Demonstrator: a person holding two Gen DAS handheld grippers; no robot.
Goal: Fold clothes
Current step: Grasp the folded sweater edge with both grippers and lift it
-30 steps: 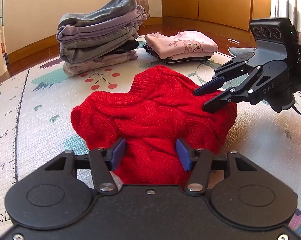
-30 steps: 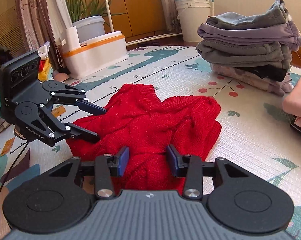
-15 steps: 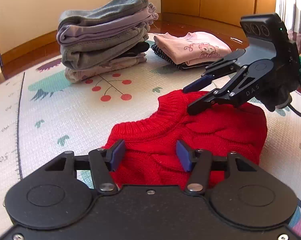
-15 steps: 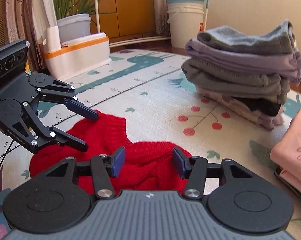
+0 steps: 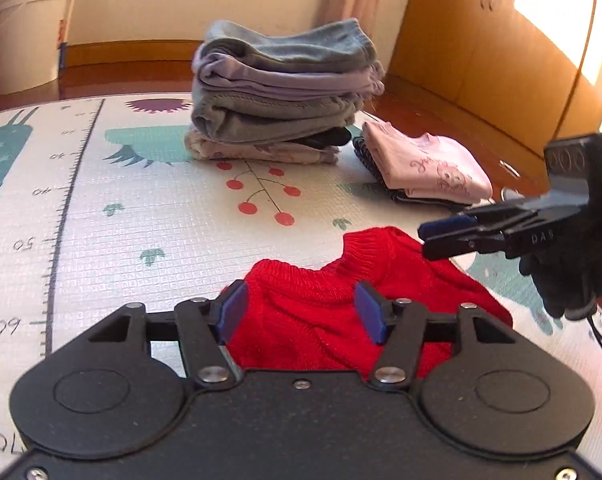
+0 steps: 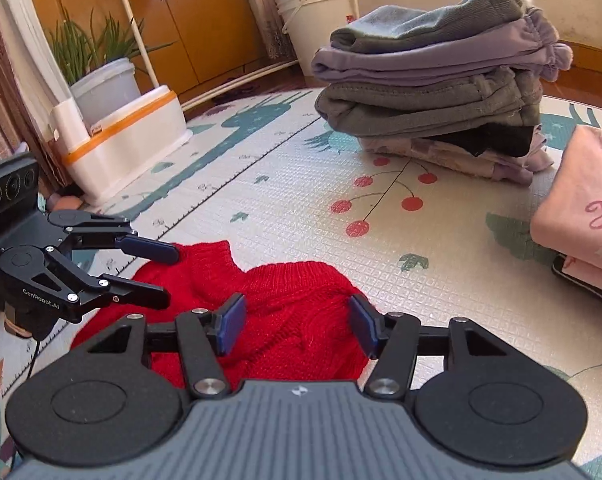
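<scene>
- A red knitted sweater (image 5: 341, 304) lies bunched on a patterned play mat (image 5: 141, 216), near both wrist cameras; its ribbed collar points toward the far side.
- The left gripper (image 5: 299, 312) hangs just above the near part of the knit, its blue pads well apart, holding nothing; the right wrist view shows it (image 6: 163, 276) from the side at the sweater's left edge, jaws spread.
- The right gripper (image 6: 295, 322) also stands apart over the sweater, nothing between its pads; in the left wrist view (image 5: 425, 240) its fingers look nearly together only because they are seen edge-on.
- On the far side of the mat sits a tall stack of folded grey and lilac clothes (image 5: 281, 92); to its right, a smaller folded pink pile (image 5: 425, 168).
- The sweater is compact but rumpled; this would fit a garment mid-fold or one folded and about to join a pile.
- For any grasp, each gripper should probably close on a full edge of the thick knit, both moving evenly so the layers do not slip apart.
</scene>
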